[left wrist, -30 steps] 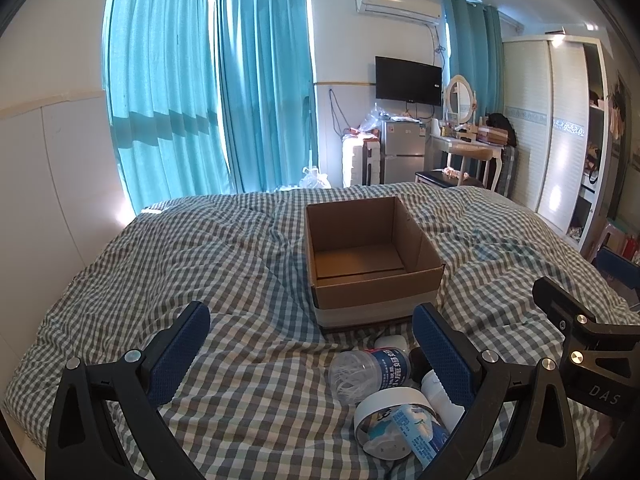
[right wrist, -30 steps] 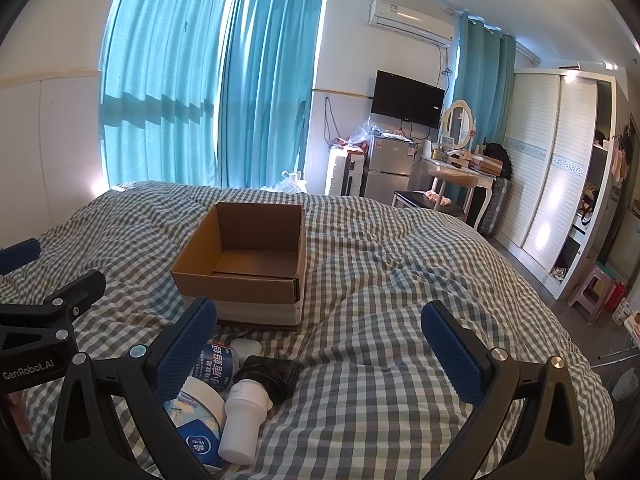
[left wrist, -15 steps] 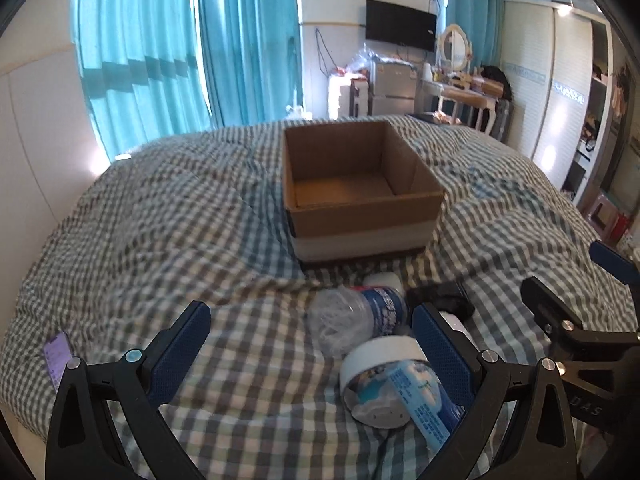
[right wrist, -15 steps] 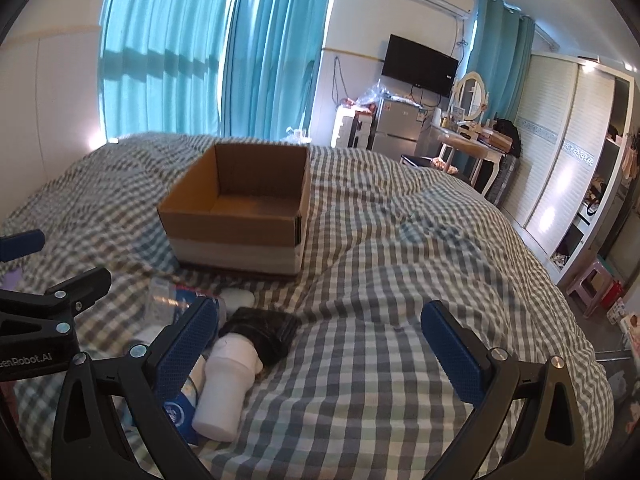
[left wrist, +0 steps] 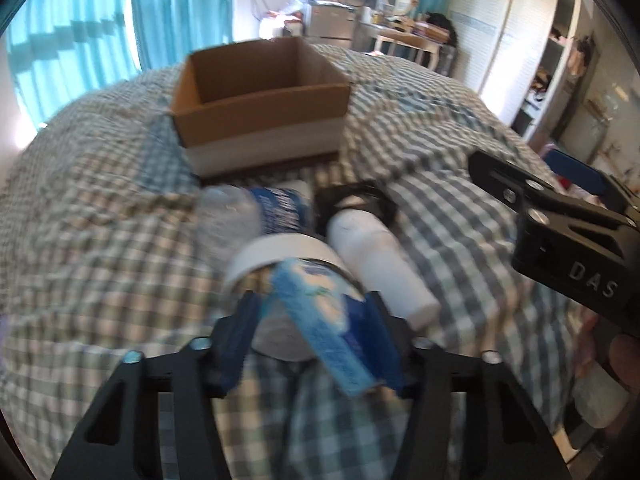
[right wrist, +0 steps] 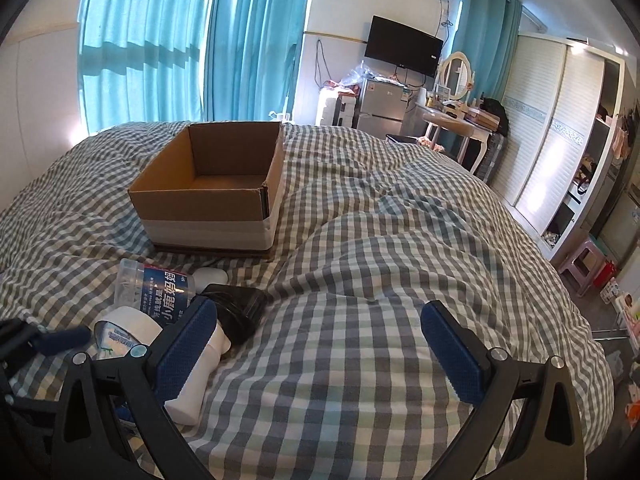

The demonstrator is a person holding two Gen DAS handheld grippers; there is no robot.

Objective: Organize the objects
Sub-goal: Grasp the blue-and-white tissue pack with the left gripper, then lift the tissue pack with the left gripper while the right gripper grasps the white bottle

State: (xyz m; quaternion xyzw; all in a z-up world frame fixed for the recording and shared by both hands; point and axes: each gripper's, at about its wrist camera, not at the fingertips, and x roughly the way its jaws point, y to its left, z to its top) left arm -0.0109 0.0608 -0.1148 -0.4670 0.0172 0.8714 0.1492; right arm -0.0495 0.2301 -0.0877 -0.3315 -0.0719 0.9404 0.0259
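Note:
An empty cardboard box (left wrist: 260, 96) (right wrist: 216, 196) stands on the checked bedspread. In front of it lie a clear water bottle (left wrist: 248, 216) (right wrist: 152, 284), a white-lidded jar with a blue label (left wrist: 296, 292) (right wrist: 120, 332), a white bottle (left wrist: 380, 264) (right wrist: 192, 384) and a black round object (left wrist: 360, 200) (right wrist: 236, 312). My left gripper (left wrist: 308, 332) has closed on the sides of the jar. My right gripper (right wrist: 316, 344) is open and empty above the bedspread, its left finger beside the white bottle.
The bed's right edge drops to the floor, where a pink stool (right wrist: 580, 264) stands. A wardrobe (right wrist: 560, 128), a dressing table (right wrist: 456, 116) and a fridge (right wrist: 380, 108) stand beyond the bed. Teal curtains (right wrist: 168, 52) hang at the back left.
My left gripper has moved down and forward to the jar and its jaws have closed around it. My right gripper has stayed open and tilted down slightly.

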